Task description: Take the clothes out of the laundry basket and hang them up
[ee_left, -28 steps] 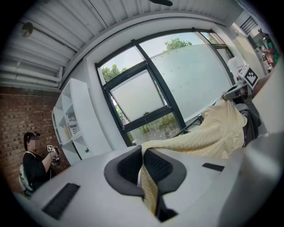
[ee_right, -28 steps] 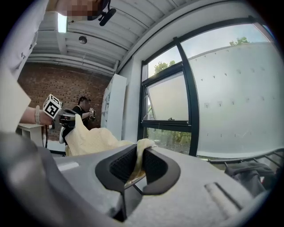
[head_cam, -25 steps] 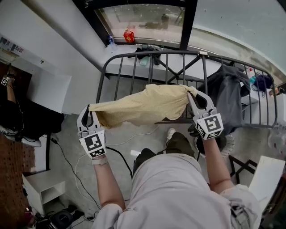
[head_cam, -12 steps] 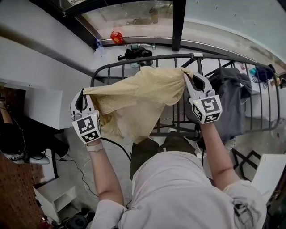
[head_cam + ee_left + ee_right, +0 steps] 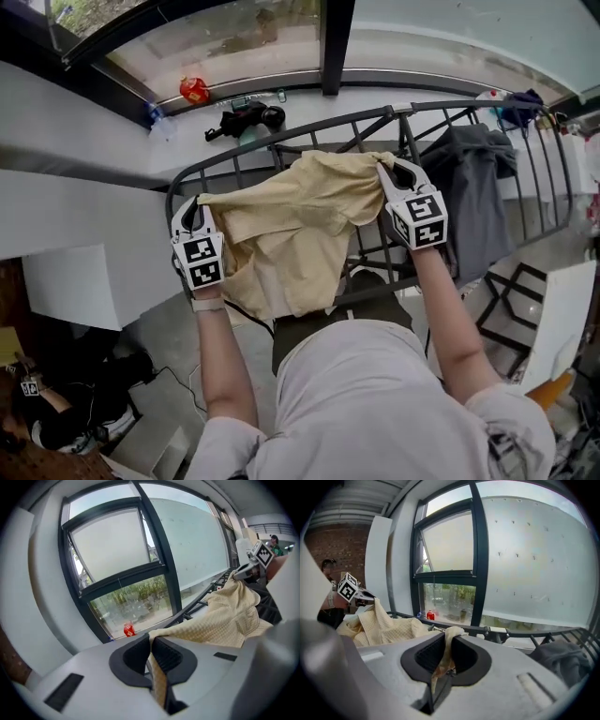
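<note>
Yellow cloth [image 5: 281,225] hangs pinched between my left gripper [image 5: 192,214] and right gripper [image 5: 390,175]; next I drape it over the rack [image 5: 375,114].

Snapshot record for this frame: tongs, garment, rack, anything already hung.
left tongs: shut on yellow garment
right tongs: shut on same garment
yellow garment: stretched between the tongs over the drying rack; contact with bars unclear
grey garment: draped on rack, right of right tongs
task stage: yellow garment not yet hung
</note>
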A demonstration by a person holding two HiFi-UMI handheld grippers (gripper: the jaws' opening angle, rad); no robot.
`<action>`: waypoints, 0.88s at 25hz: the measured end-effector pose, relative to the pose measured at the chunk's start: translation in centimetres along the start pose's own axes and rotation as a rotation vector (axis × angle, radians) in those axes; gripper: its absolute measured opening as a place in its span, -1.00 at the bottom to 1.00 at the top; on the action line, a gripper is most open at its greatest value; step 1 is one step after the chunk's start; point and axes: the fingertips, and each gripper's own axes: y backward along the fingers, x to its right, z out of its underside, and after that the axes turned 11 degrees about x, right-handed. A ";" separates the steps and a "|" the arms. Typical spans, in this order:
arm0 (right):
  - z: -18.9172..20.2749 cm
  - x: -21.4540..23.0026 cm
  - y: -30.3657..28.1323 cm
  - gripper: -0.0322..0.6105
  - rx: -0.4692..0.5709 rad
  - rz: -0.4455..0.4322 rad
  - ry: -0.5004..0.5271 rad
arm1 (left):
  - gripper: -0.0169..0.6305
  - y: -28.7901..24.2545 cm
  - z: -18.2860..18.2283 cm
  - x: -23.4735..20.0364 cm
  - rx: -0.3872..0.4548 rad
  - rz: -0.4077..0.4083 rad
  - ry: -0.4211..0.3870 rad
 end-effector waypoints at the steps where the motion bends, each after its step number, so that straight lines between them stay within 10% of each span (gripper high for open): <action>1: 0.6 0.0 -0.3 -0.79 -0.023 0.025 0.003 | -0.92 -0.9 0.9 0.0 -0.011 0.027 0.018; 9: 3.6 -1.1 -0.8 -0.64 -0.115 0.149 -0.037 | -0.70 -4.6 5.4 1.2 -0.031 0.220 0.108; 13: 3.4 -1.0 0.0 -0.18 -0.128 0.208 -0.063 | -0.45 -4.6 5.6 2.1 -0.019 0.284 0.152; 22: -1.7 -2.0 6.2 -0.16 0.081 0.201 -0.062 | -0.42 0.5 0.5 3.6 0.127 0.291 0.140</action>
